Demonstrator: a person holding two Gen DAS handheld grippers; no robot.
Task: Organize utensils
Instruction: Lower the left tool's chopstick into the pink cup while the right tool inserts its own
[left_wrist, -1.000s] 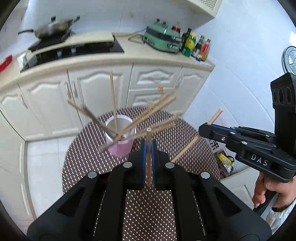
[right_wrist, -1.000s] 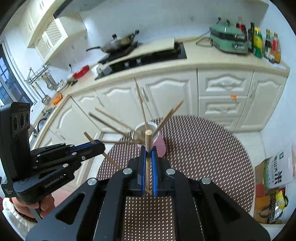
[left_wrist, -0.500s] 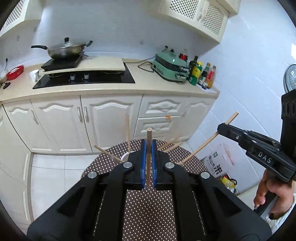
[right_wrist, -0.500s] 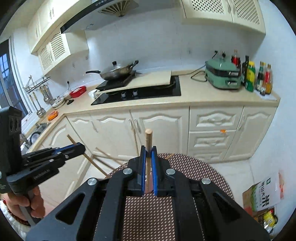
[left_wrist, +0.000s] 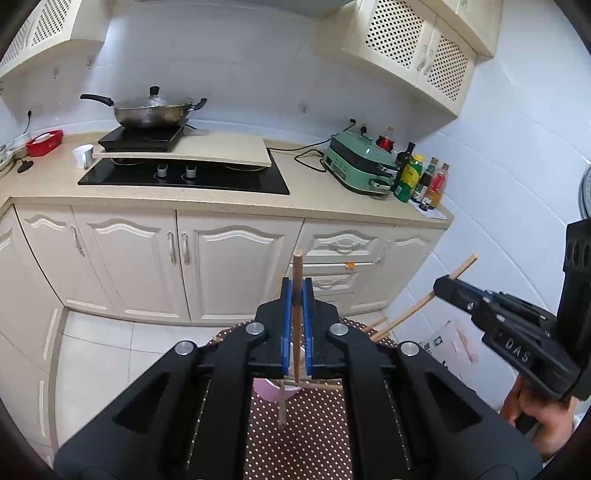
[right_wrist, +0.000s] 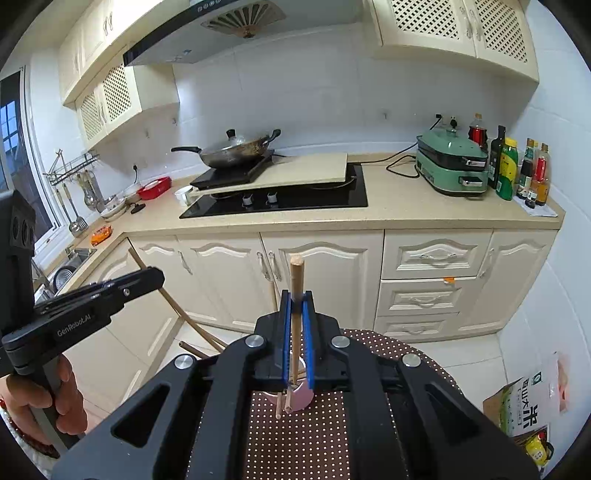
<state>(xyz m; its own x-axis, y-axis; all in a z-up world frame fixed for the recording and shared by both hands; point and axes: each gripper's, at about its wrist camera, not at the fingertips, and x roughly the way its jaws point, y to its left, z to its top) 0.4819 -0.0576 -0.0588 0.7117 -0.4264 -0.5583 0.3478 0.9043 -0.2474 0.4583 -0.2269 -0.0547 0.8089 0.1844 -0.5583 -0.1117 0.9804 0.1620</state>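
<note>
My left gripper (left_wrist: 296, 286) is shut on a wooden chopstick (left_wrist: 297, 264) that stands upright between the blue pads. Beneath the jaws, a pink cup (left_wrist: 271, 392) on the brown dotted table (left_wrist: 303, 443) is mostly hidden. My right gripper (left_wrist: 445, 287), at the right, holds a slanted chopstick (left_wrist: 421, 305). In the right wrist view the right gripper (right_wrist: 296, 295) is shut on its chopstick (right_wrist: 296, 275), above the pink cup (right_wrist: 302, 399). The left gripper (right_wrist: 157, 275) shows at the left with its chopstick (right_wrist: 177, 307).
More chopsticks (right_wrist: 195, 350) poke out from the cup, low and partly hidden. A kitchen counter (left_wrist: 314, 192) with hob, wok (left_wrist: 151, 112), green cooker and bottles runs across the back. A rice bag (right_wrist: 528, 402) lies on the floor at the right.
Both grippers rose and tipped upward with their chopsticks held. The cup and its chopsticks slid from mid-view down under the jaws, and the counter and wall cabinets came into view.
</note>
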